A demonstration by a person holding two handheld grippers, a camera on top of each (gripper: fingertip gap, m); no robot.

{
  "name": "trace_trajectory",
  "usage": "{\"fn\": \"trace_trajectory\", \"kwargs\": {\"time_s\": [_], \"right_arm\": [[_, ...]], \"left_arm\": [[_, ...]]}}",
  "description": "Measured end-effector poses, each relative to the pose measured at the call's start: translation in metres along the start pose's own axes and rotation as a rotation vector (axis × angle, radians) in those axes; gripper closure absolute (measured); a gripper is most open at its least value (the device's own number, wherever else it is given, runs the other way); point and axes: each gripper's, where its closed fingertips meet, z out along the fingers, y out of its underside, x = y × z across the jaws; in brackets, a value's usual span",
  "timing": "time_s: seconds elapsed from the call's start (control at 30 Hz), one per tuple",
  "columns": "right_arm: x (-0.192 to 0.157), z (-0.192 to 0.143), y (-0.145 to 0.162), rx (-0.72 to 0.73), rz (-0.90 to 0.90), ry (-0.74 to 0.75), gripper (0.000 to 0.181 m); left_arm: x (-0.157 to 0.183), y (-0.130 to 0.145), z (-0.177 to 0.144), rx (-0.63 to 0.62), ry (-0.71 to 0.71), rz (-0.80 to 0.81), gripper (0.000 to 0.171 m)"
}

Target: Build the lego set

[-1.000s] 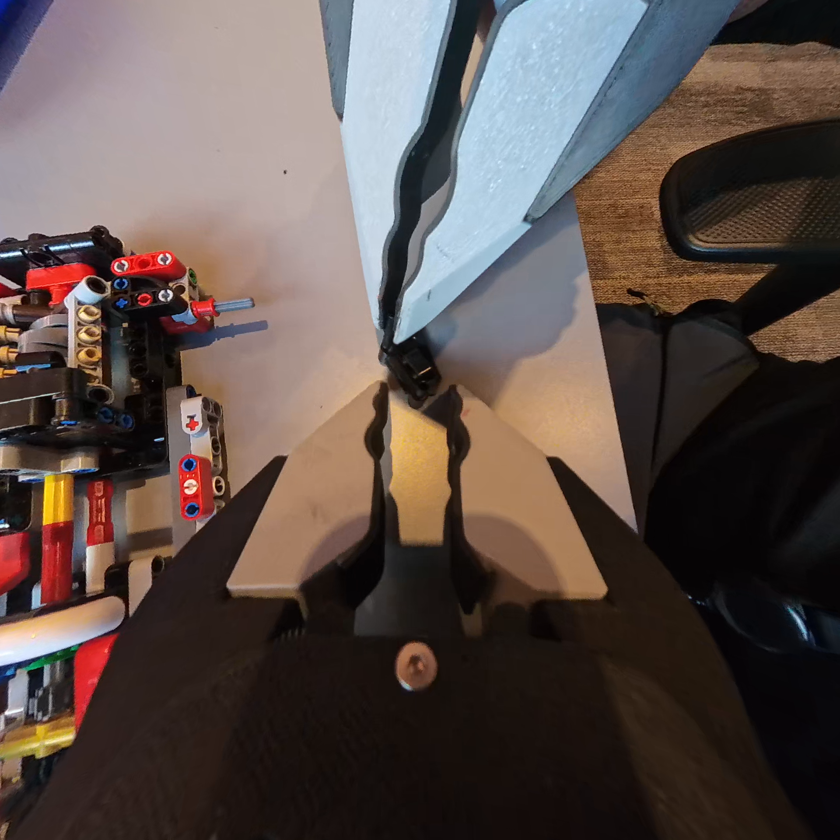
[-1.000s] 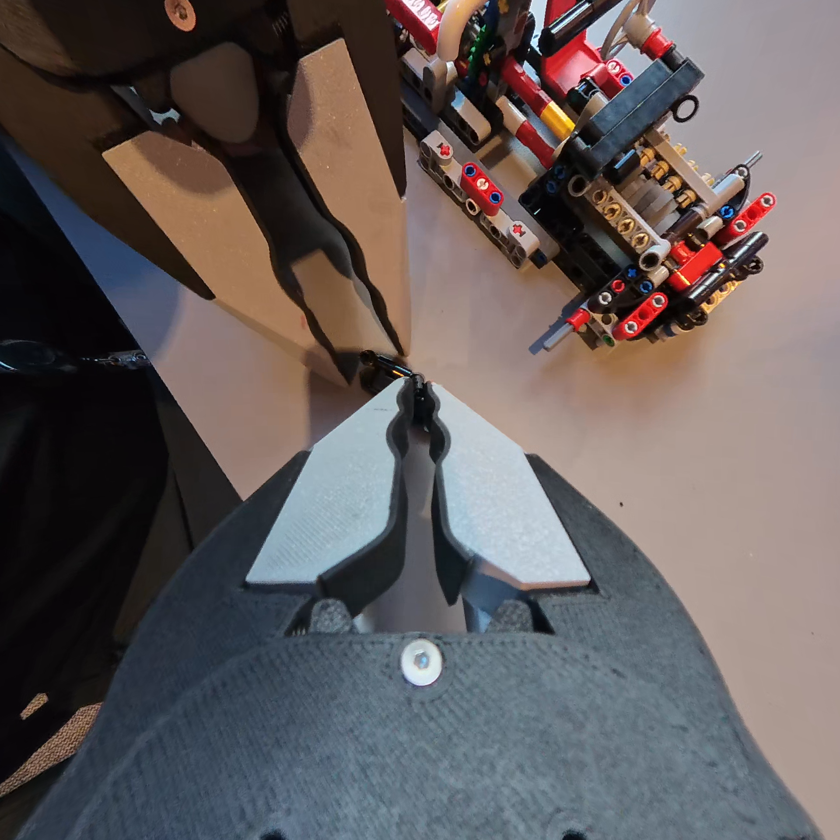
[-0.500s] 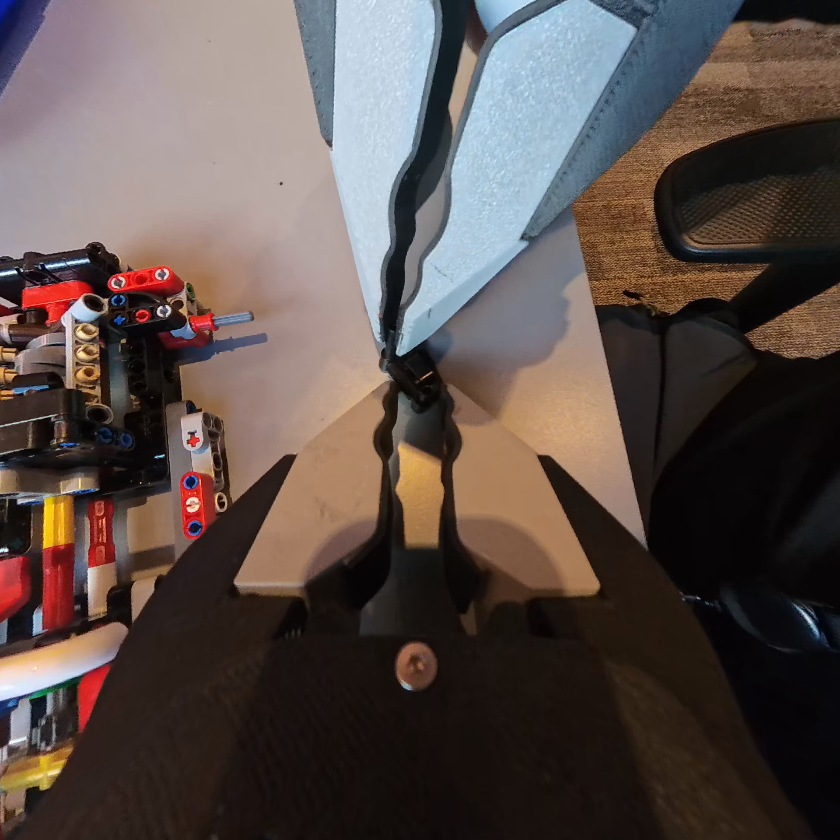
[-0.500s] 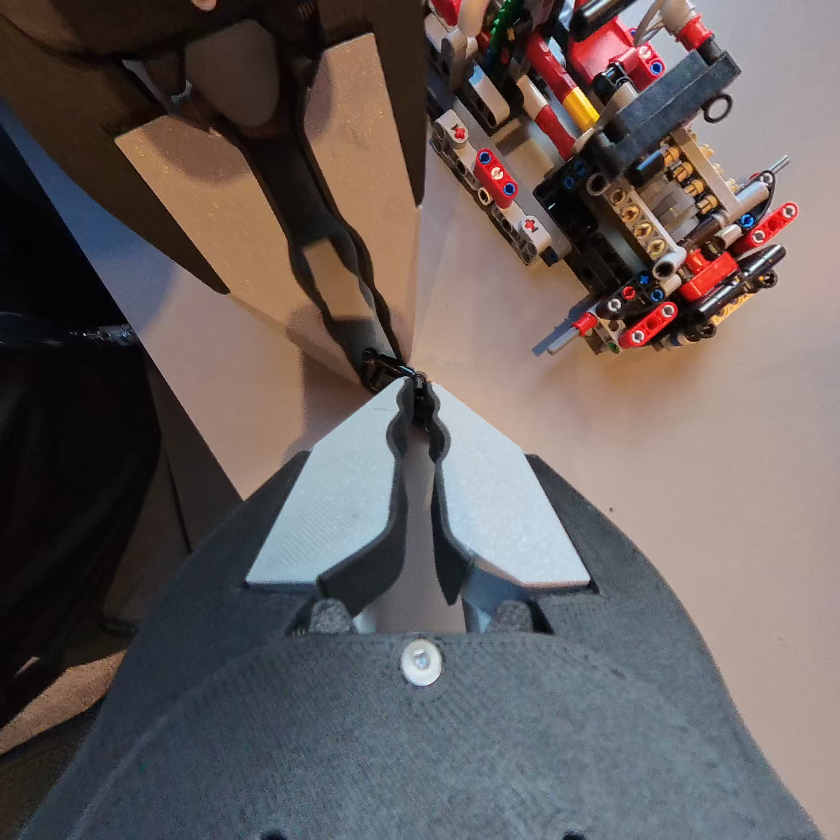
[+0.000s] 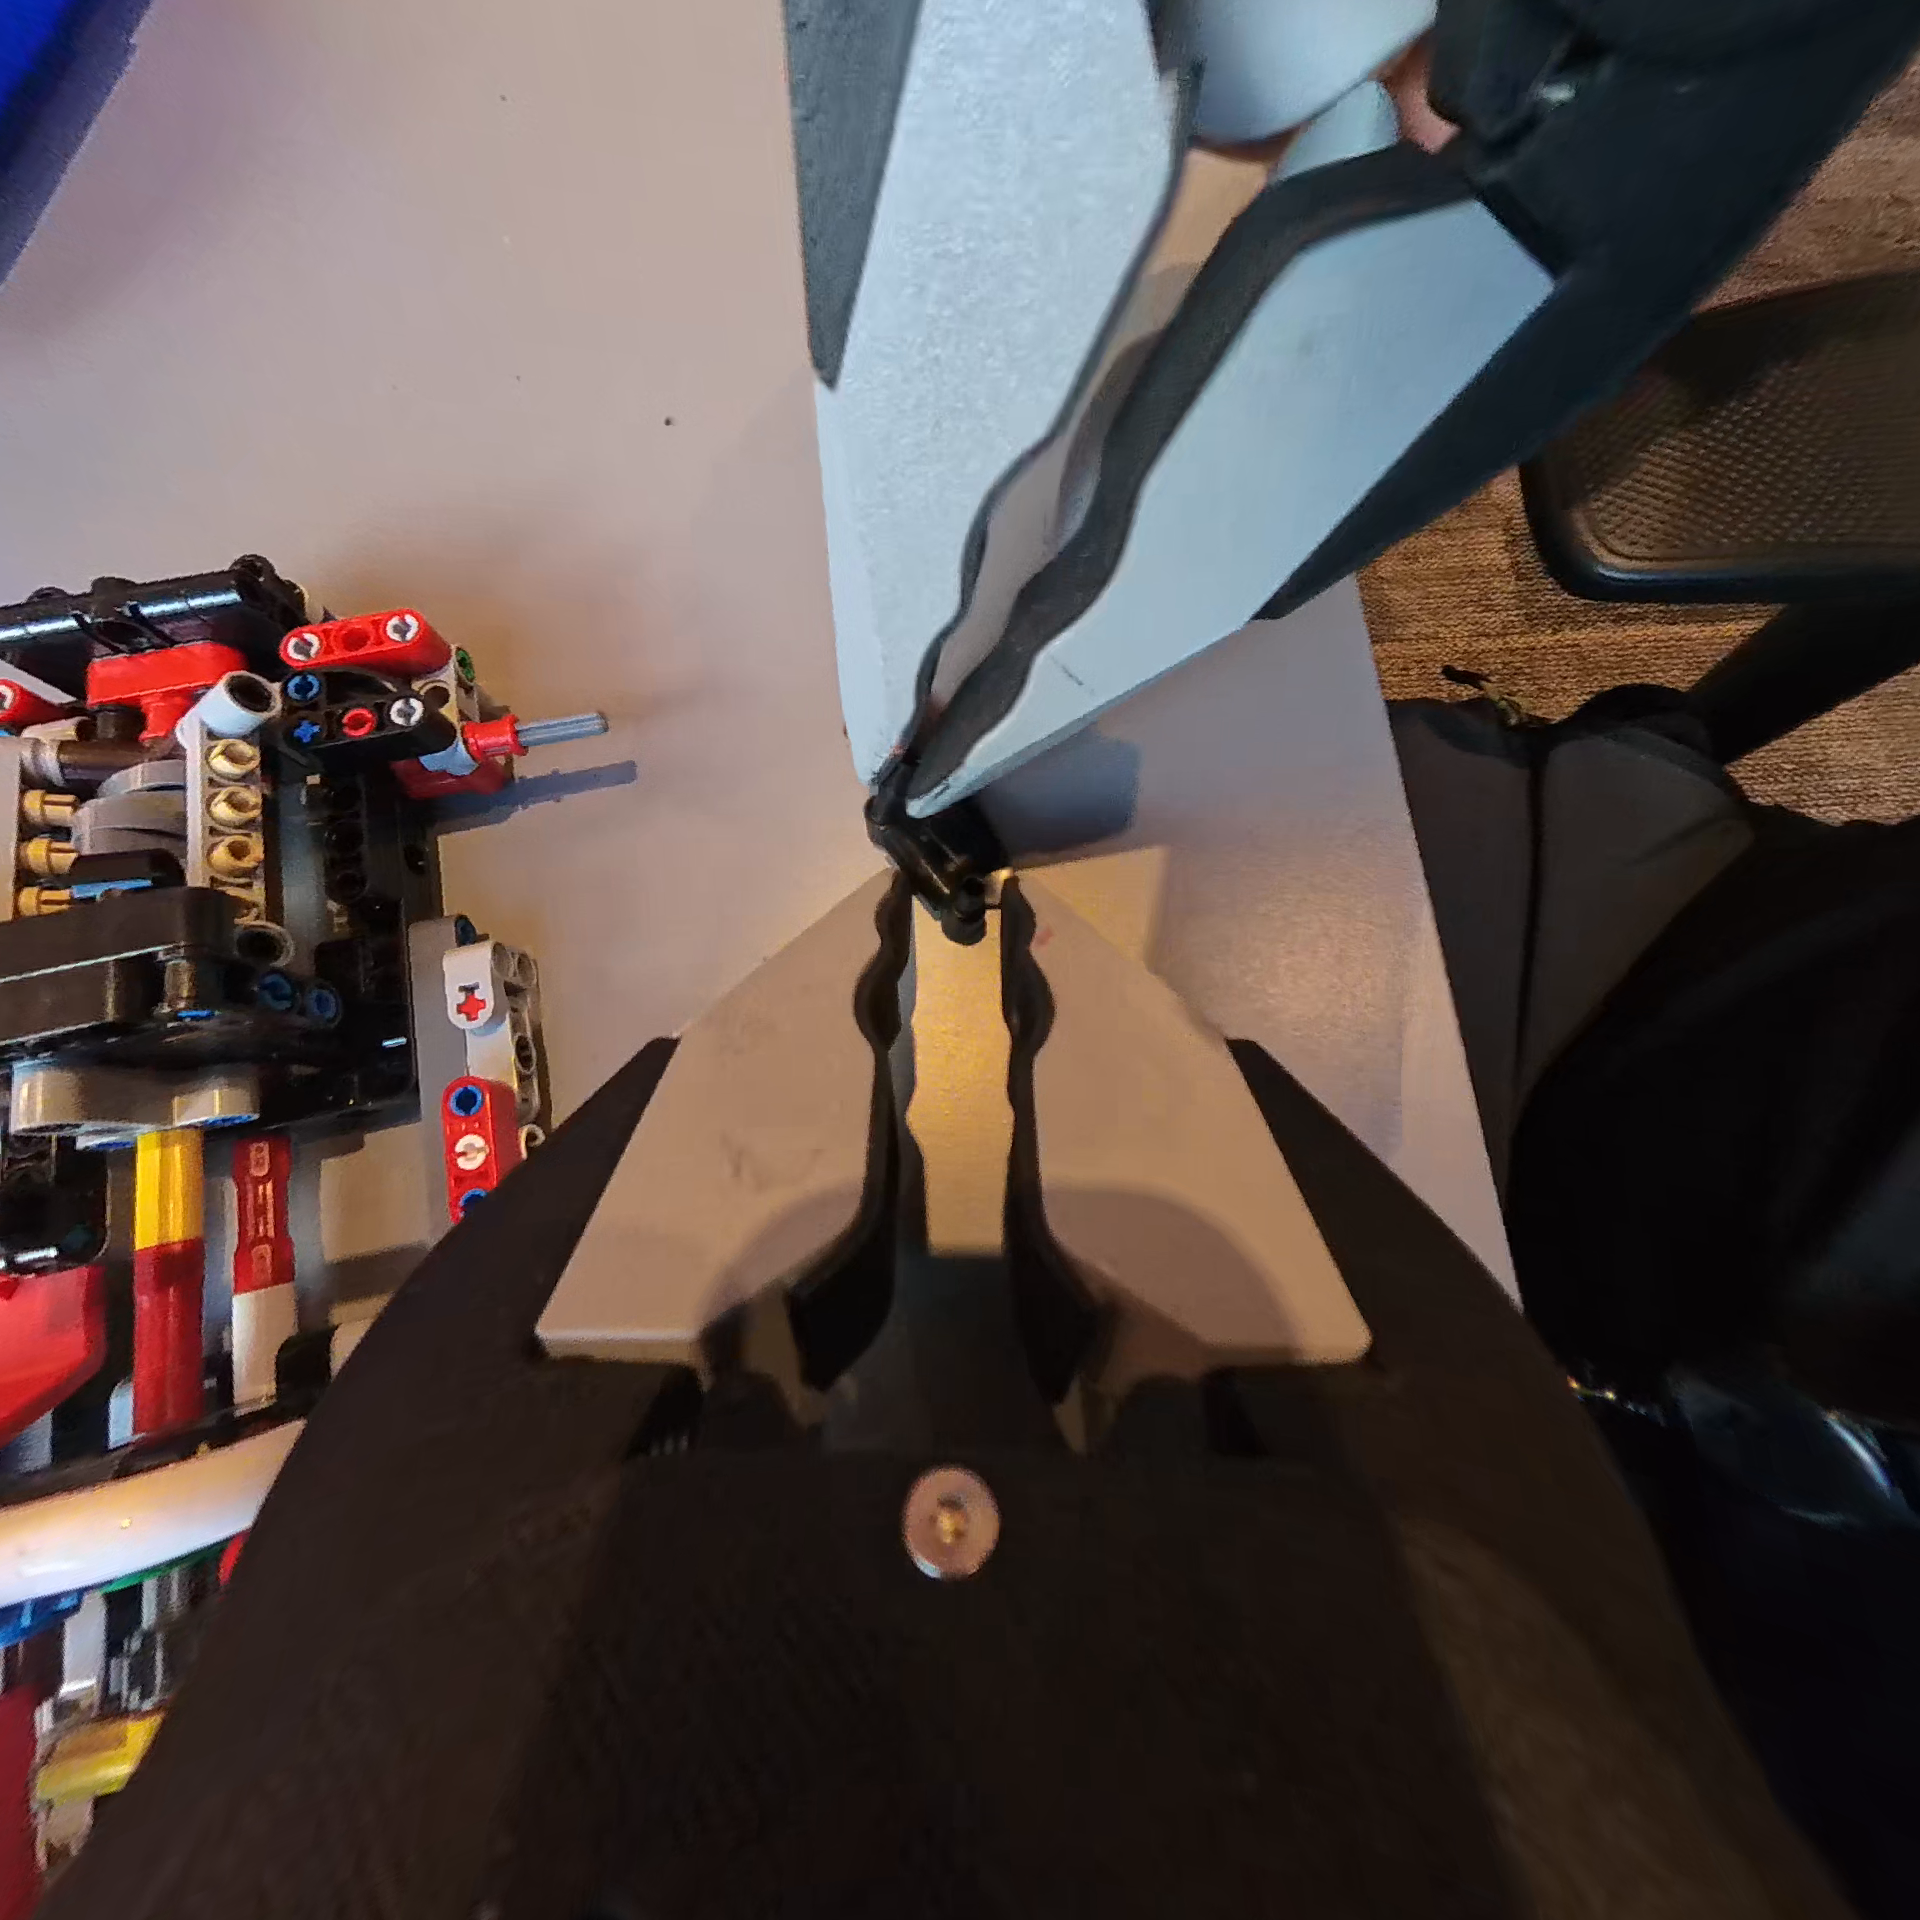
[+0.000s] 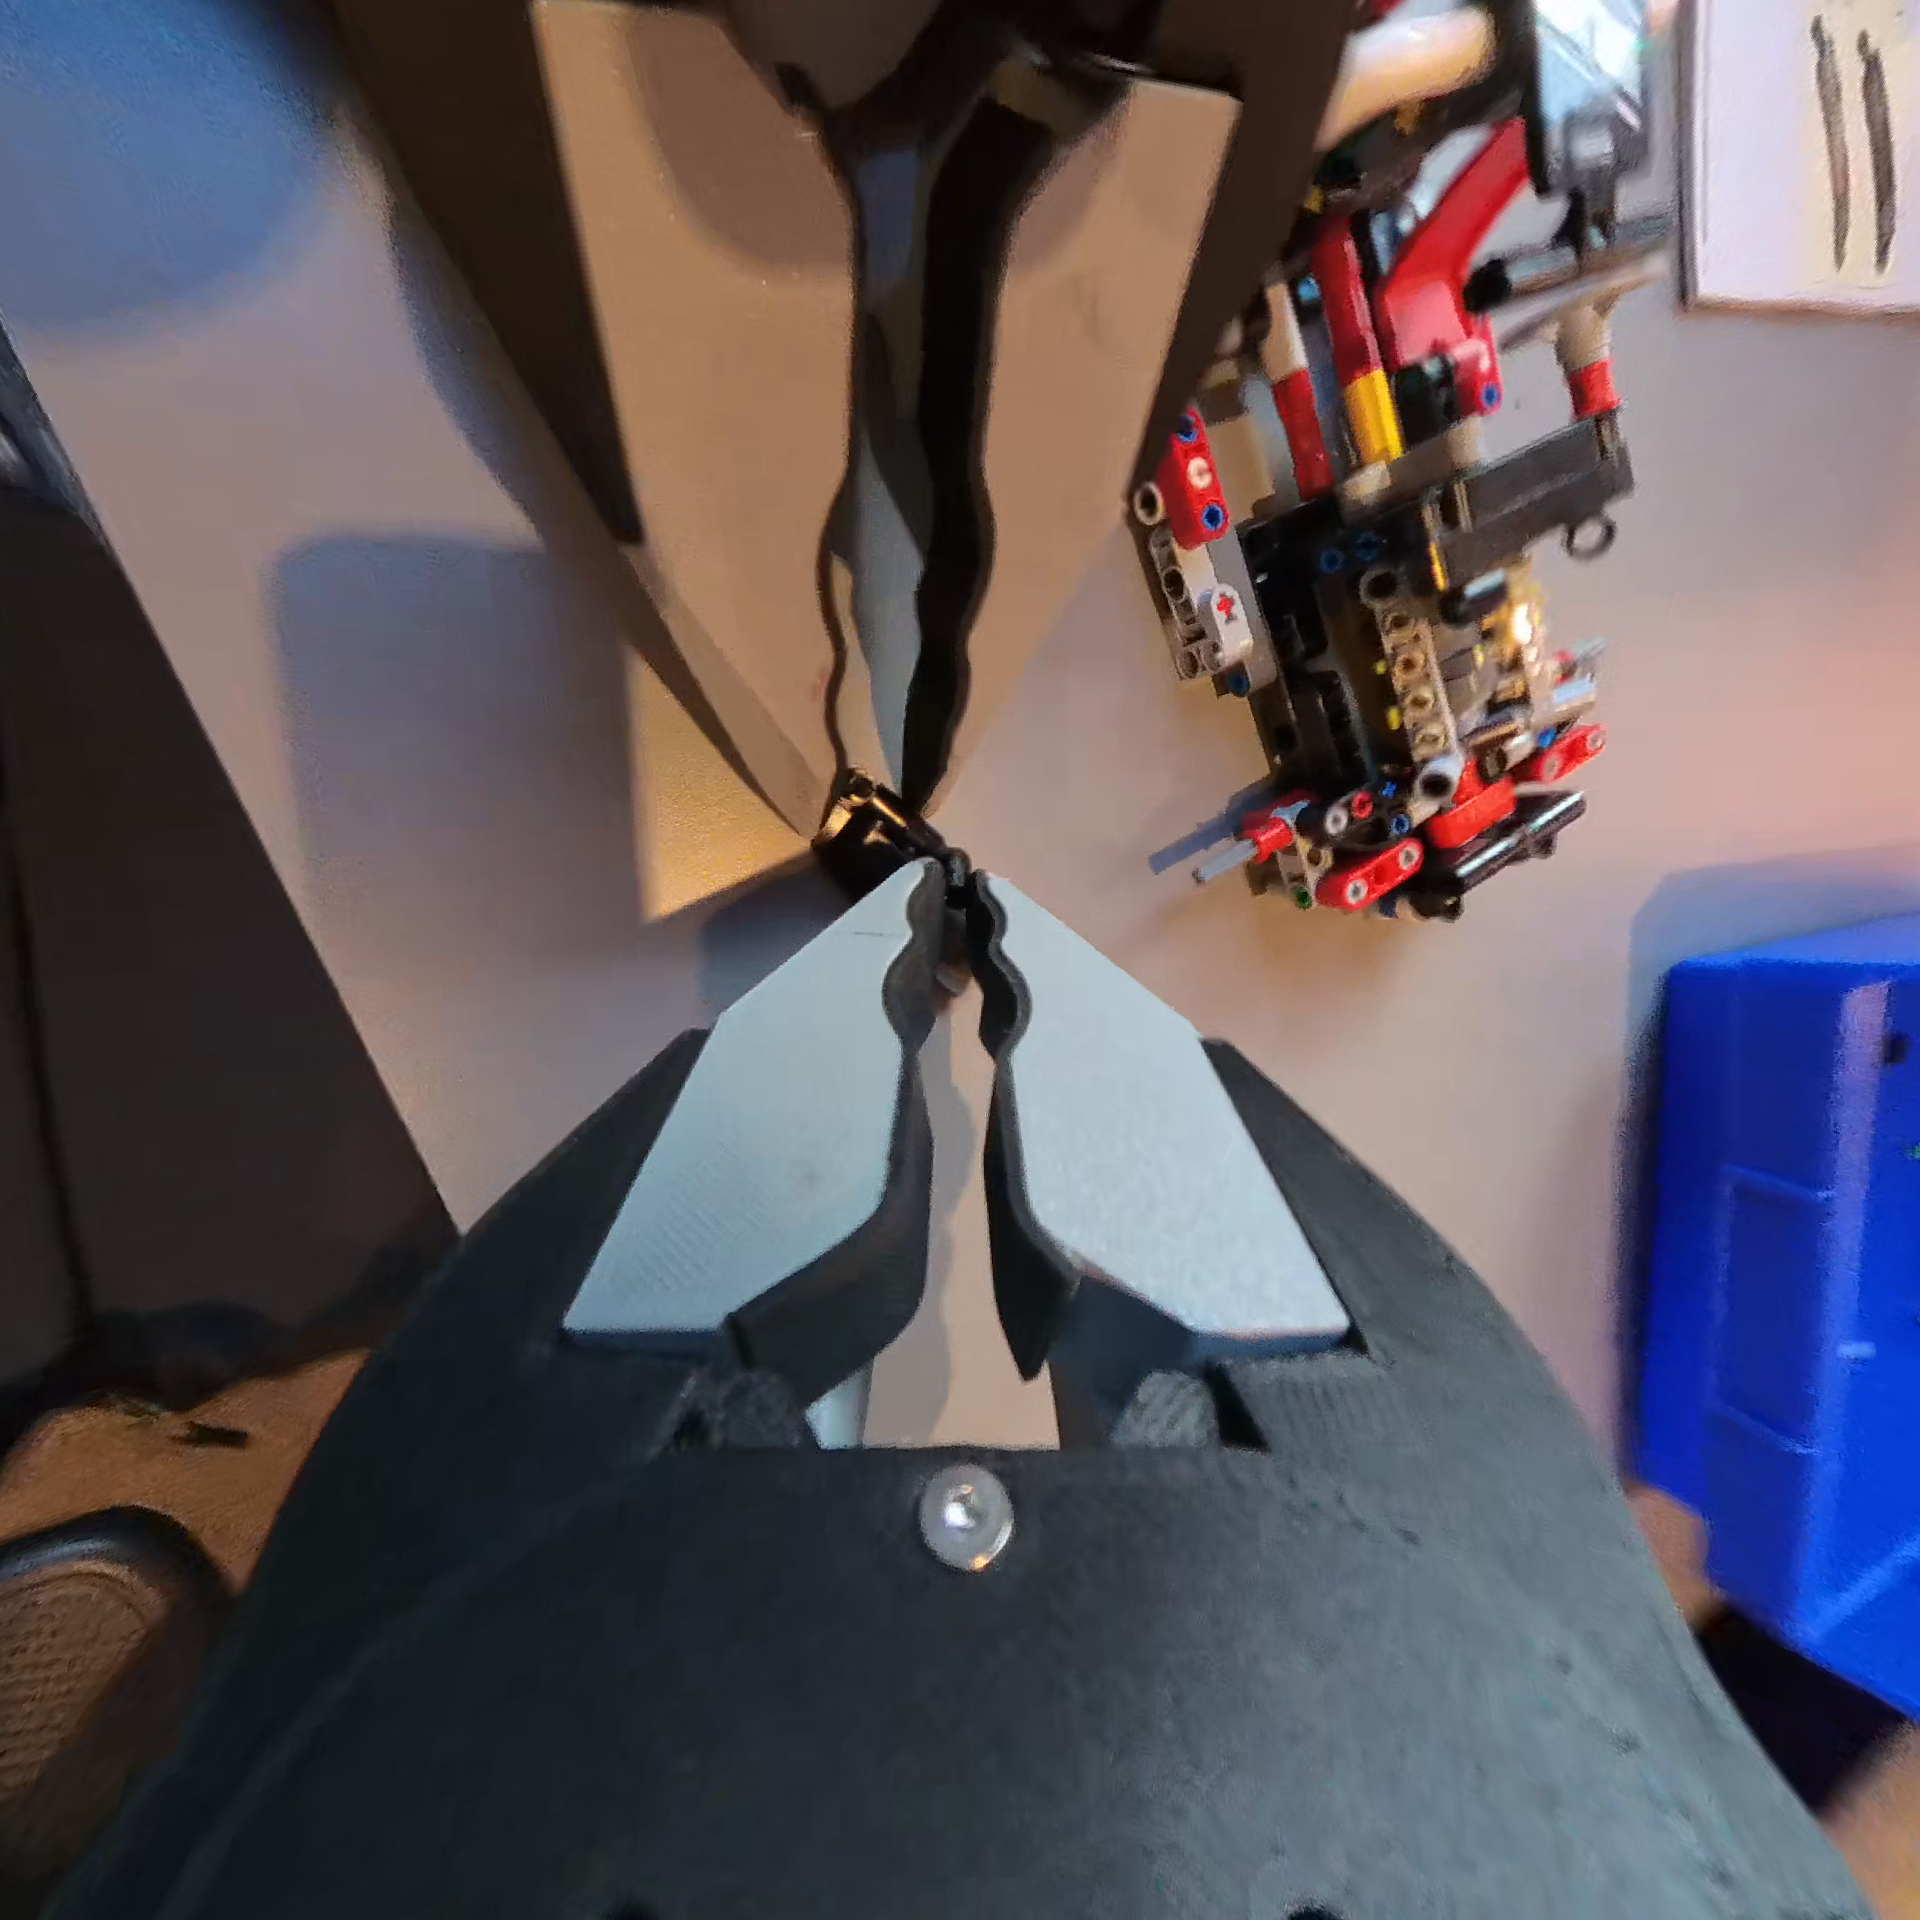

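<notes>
The two grippers meet tip to tip above the pale table (image 5: 623, 312), near its edge and to the side of the lego model (image 5: 208, 883), well apart from it. Between them sits a small black lego piece (image 5: 940, 857). The right gripper (image 6: 951, 883) is closed narrow on one end of it, its fingertips pinching the piece tight. The left gripper (image 5: 951, 899) stands narrowly parted with the piece's other end at its tips; whether those fingers actually press on it cannot be told. The piece is too small and dark to read its shape fully, but it seems to lie lengthwise along the line joining the two grippers. The lego model rests on the table, its long axis running across the left wrist view, a grey axle (image 5: 561, 727) sticking out of its end toward the grippers. A blue bin (image 6: 1787, 1299) stands beyond the model from the grippers.
</notes>
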Motion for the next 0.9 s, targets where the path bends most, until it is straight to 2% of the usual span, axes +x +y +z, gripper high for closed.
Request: {"fn": "trace_trajectory", "kwargs": {"time_s": [0.07,0.23,0.57,0.9], "right_arm": [[-0.0004,0.0003,0.0006,0.026,0.147,-0.06,0.181],[-0.0001,0.0006,0.001,-0.057,0.028,-0.063,0.18],[-0.0013,-0.0001,0.0004,-0.21,0.328,-0.399,0.18],[-0.0008,0.0003,-0.0003,-0.275,0.133,-0.441,0.18]], "left_arm": [[0.0001,0.0,0.0001,-0.001,-0.006,0.008,0.157],[0.0,0.0,0.0001,-0.002,-0.013,0.018,0.157],[0.0001,-0.0001,0.0003,-0.001,-0.026,0.03,0.157],[0.0001,0.0,0.0003,-0.001,-0.032,0.036,0.157]]}}
